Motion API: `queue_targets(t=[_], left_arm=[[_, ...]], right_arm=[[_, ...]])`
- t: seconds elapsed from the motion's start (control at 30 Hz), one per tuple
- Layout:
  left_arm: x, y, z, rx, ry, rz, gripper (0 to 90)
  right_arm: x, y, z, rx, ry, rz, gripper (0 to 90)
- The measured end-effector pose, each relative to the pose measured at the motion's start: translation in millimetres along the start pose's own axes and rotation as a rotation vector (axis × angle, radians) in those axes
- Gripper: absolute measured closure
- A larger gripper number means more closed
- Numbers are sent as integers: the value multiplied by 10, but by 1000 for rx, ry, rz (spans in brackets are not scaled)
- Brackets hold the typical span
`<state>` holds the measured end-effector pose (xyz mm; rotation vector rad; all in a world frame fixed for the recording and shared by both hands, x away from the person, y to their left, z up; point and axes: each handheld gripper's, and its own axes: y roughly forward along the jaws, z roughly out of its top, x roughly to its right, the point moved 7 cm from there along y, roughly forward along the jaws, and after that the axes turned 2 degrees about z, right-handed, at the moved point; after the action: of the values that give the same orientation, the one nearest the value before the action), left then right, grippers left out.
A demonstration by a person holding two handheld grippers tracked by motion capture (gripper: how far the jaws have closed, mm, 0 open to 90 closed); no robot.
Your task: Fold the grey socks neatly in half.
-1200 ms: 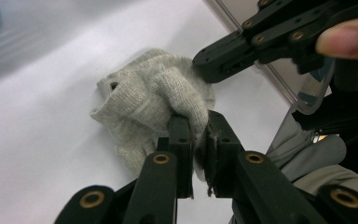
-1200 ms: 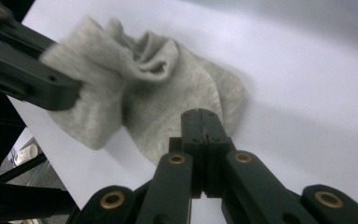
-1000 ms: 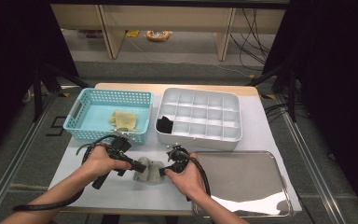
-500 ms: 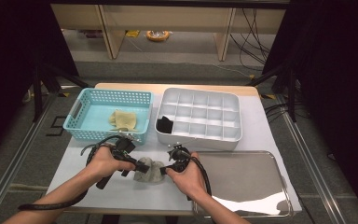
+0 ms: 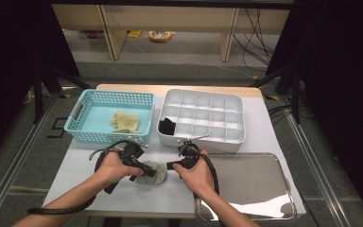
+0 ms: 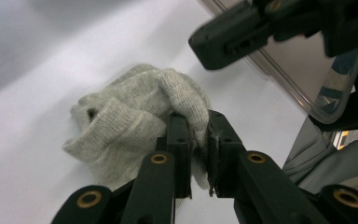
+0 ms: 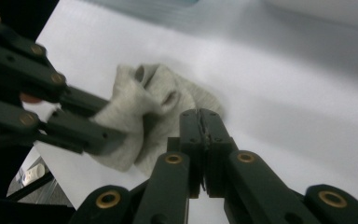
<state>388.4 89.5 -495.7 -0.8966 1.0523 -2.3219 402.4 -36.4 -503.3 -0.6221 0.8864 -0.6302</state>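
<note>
Grey sock (image 5: 152,173): bunched on the white table, between both hands, before the blue basket (image 5: 82,124)
Left gripper (image 6: 197,133): pinching the sock's fold
Right gripper (image 7: 200,122): jaws together, empty, sock just beyond its tips
Nearer hand: left

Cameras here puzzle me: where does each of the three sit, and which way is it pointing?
High view: fixed above the person's side, looking forward and down on the table; both forearms, the left gripper and the right gripper show.
Left gripper view: rides that gripper, looking along its jaws, which pinch the grey sock; the other gripper is beyond.
Right gripper view: rides that gripper, looking along its closed jaws, just off the sock.
Shared: all three show the sock and white table.
</note>
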Motion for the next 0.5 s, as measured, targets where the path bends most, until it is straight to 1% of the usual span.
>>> queue_targets(t=[0.03,0.07,0.1,0.13,0.2,0.23,0.27,0.3,0.33,0.37,0.4,0.47,0.5], left_arm=[[-3,7,-1,-5,9,0,804],[6,20,3,-2,6,1,803],[8,32,3,-5,13,5,803],[16,40,7,-5,17,7,802],[12,41,0,-21,47,18,802],[10,46,5,-22,60,14,802],[15,53,5,-22,62,16,802],[41,79,12,-2,38,17,803],[35,85,3,-9,48,20,803],[41,97,-10,-18,45,21,802],[50,123,-12,-13,45,23,800],[57,151,-8,-4,39,21,789],[51,161,-5,-7,54,27,781]], right_arm=[[1,-16,16,9,4,-4,881],[3,-23,24,11,6,-1,879],[12,-28,32,15,3,1,876],[-7,-33,35,17,17,10,873],[5,-31,38,19,3,4,868],[1,-31,39,21,6,0,865],[2,-26,36,16,7,9,862],[-3,-23,35,16,10,9,859],[-7,-23,35,20,13,0,855],[-16,-22,31,16,21,4,851],[7,-16,31,20,0,-4,843],[-20,-15,22,9,29,21,829],[-22,-14,21,8,29,22,825]])
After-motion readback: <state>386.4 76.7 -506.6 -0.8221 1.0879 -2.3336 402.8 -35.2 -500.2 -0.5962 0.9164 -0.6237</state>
